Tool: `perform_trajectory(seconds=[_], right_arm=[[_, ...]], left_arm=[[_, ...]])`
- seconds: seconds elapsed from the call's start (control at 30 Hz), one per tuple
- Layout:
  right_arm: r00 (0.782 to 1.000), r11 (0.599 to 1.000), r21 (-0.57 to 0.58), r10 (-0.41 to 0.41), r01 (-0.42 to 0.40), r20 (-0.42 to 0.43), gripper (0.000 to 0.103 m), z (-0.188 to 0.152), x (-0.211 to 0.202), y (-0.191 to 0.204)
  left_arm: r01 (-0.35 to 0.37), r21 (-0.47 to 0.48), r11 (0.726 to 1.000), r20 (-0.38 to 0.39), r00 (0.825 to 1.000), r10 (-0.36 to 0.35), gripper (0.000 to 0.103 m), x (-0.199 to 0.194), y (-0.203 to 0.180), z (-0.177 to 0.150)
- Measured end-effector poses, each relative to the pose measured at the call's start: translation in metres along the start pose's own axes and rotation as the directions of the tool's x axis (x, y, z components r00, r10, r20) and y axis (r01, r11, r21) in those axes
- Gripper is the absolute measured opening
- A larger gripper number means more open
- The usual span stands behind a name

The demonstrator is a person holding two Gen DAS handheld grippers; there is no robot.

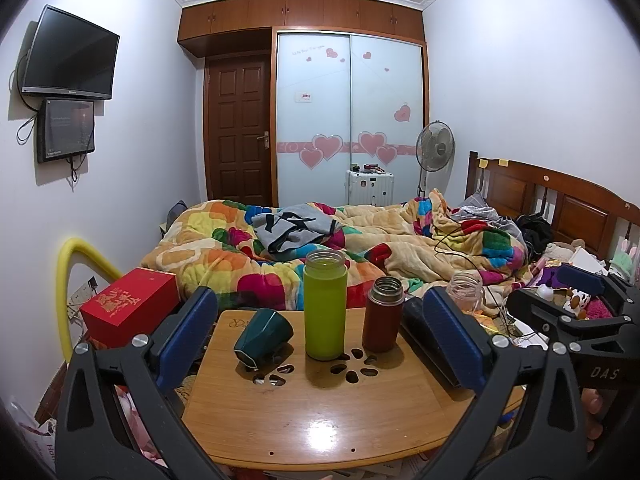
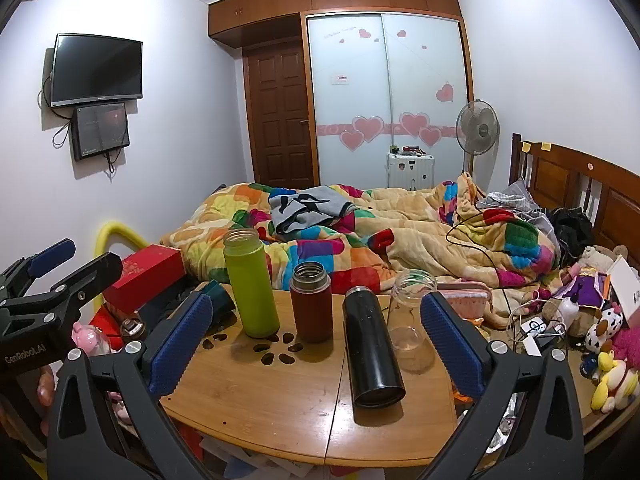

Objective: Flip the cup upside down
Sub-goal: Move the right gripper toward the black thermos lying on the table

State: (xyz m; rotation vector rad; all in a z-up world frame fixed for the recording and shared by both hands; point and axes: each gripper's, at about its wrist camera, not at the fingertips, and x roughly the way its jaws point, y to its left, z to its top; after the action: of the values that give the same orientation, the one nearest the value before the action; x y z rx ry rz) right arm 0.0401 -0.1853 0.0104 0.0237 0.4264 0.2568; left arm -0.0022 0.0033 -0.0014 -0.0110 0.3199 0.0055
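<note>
At center left of the left wrist view we see the cup (image 1: 262, 336), dark green, tipped on its side on the table (image 1: 312, 416), apart from the green bottle (image 1: 325, 304) just right of it. Our left gripper (image 1: 316, 336) stands wide and holds nothing. The same view catches the maroon flask (image 1: 383, 314), while the black flask hides behind the right finger. Only the right wrist view shows that black flask (image 2: 372, 346) whole, beside a clear jar (image 2: 412, 320) between the spread, empty fingers of our right gripper (image 2: 312, 340); there the cup (image 2: 220, 300) peeks out behind the left finger. We read "GenRobot.AI" on the left gripper at lower left of the right view, and "DAS" on the right gripper (image 1: 576, 304) at the left view's right edge. The red box (image 1: 128, 304) carries gold characters we cannot read.
</note>
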Motion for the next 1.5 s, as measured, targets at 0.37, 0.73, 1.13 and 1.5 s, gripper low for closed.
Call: perform_trajectory(seconds=[0.37, 0.73, 1.13, 1.5], right_arm=[[1.000, 1.000, -0.011, 0.000, 0.000, 0.003, 0.103, 0.002, 0.001, 0.002], [1.000, 1.000, -0.014, -0.002, 0.002, 0.005, 0.103, 0.002, 0.001, 0.002], [1.000, 1.000, -0.008, -0.004, 0.004, 0.005, 0.103, -0.005, 0.003, -0.001], [0.995, 0.995, 0.009, -0.095, 0.096, -0.039, 0.103, -0.032, 0.020, -0.057]], left_arm=[[0.000, -0.001, 1.000, -0.001, 1.000, 0.000, 0.103, 0.000, -0.001, 0.001], [-0.002, 0.001, 1.000, 0.000, 1.000, 0.002, 0.103, 0.000, 0.000, 0.001], [-0.005, 0.026, 1.000, -0.033, 0.999, 0.006, 0.103, 0.012, -0.003, 0.006], [0.139, 0.162, 0.977, -0.167, 0.980, -0.111, 0.103, 0.088, -0.080, -0.009]])
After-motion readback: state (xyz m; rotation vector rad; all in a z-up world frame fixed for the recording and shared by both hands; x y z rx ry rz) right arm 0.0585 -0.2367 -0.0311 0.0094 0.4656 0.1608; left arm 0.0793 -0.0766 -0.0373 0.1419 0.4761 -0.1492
